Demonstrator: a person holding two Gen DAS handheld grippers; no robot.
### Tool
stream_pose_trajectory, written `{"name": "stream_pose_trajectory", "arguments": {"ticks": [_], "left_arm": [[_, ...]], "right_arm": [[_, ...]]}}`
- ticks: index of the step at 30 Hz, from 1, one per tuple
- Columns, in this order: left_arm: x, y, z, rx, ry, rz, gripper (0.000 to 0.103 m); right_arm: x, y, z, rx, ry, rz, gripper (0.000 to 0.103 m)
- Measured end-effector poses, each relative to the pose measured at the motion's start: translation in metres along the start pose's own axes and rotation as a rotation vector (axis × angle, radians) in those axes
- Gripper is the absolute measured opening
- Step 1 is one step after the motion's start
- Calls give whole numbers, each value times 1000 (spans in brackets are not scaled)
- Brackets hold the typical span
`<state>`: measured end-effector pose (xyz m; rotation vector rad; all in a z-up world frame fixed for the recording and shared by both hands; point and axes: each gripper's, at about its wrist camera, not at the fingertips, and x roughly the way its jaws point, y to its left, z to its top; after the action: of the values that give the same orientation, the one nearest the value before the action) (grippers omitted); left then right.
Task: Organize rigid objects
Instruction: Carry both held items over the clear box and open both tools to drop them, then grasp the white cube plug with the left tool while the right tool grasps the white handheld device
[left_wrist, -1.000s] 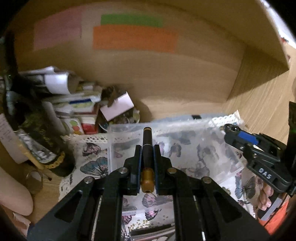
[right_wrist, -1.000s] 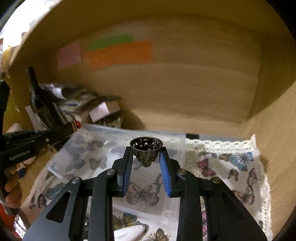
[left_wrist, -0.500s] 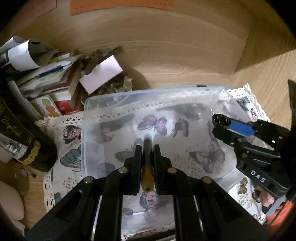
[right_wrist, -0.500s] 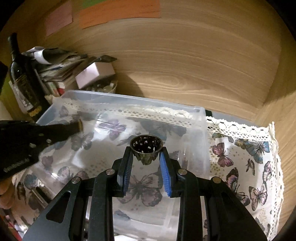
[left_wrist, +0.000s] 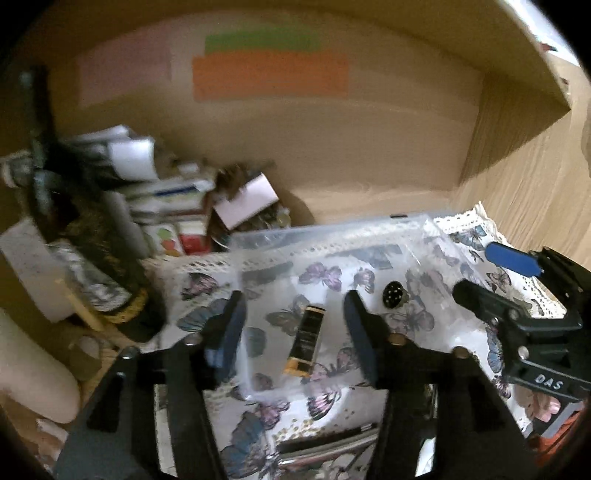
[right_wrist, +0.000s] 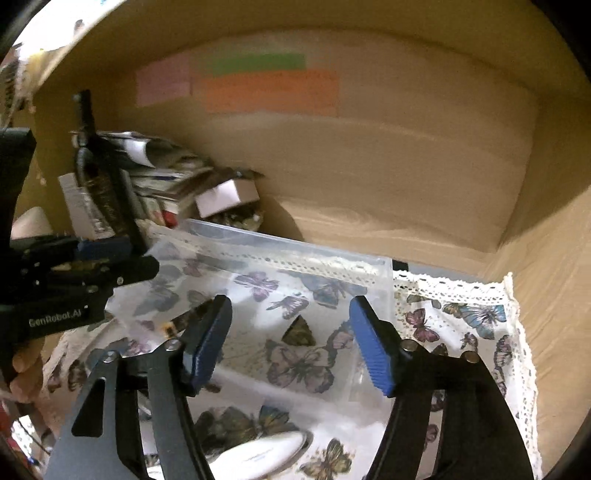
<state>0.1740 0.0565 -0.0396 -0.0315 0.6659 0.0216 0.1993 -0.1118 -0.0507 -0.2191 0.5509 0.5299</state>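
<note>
Jaws of the left gripper (left_wrist: 295, 332) stand wide apart and hold nothing; between them, lower down, a black-and-gold tube (left_wrist: 306, 341) lies flat inside the clear plastic bin (left_wrist: 325, 230). Just to its right in the same bin rests a small dark perforated cap (left_wrist: 393, 294). The right gripper (right_wrist: 290, 338) is likewise spread wide and empty above the bin, which sits on a butterfly-print cloth (right_wrist: 476, 314).

Both sets of jaws have spread, dropping the black-and-gold tube (left_wrist: 306, 340) and perforated cap (left_wrist: 392, 294) (now apart) into the clear bin (left_wrist: 332, 230).
</note>
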Motion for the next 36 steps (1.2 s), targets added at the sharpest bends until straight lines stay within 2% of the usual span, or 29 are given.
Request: {"name": "stream_pose_trajectory", "arguments": {"ticks": [3,4,8,15,19,22,24,26,29,31,33,35,36], "left_arm": [[-22,0,-9,12,-53,5,78],[-30,1,-14,13,-66,1,80],[-49,2,-34,33,-92,14,90],[-51,0,-74,62,-53,15,92],[-47,-5,-91,65,-10,-18,92],[-42,-15,-99,80,17,-52,86],[-39,-23,-103,95,35,-68,75],[-34,-31,-107,105,57,-96,73],[-24,-44,-111,120,97,-128,63],[-18,-51,-114,132,122,-145,60],[-13,-57,-116,144,139,-154,59],[-7,-62,-118,149,159,-160,56],[-5,-63,-118,150,166,-163,54]], "right_arm": [[-13,12,-10,-3,-14,19,77],[-17,17,-15,-4,-16,23,81],[-21,36,-43,-28,16,51,81],[-1,58,-87,-21,153,66,81],[-3,51,-102,0,180,69,83],[-9,42,-109,21,186,70,83],[-13,34,-114,30,189,57,83],[-17,28,-118,34,193,40,83],[-21,20,-122,33,199,-4,83],[-23,13,-126,48,205,1,81],[-22,8,-130,68,215,27,72],[-19,9,-134,81,224,46,57],[-17,10,-136,89,216,43,57]]}}
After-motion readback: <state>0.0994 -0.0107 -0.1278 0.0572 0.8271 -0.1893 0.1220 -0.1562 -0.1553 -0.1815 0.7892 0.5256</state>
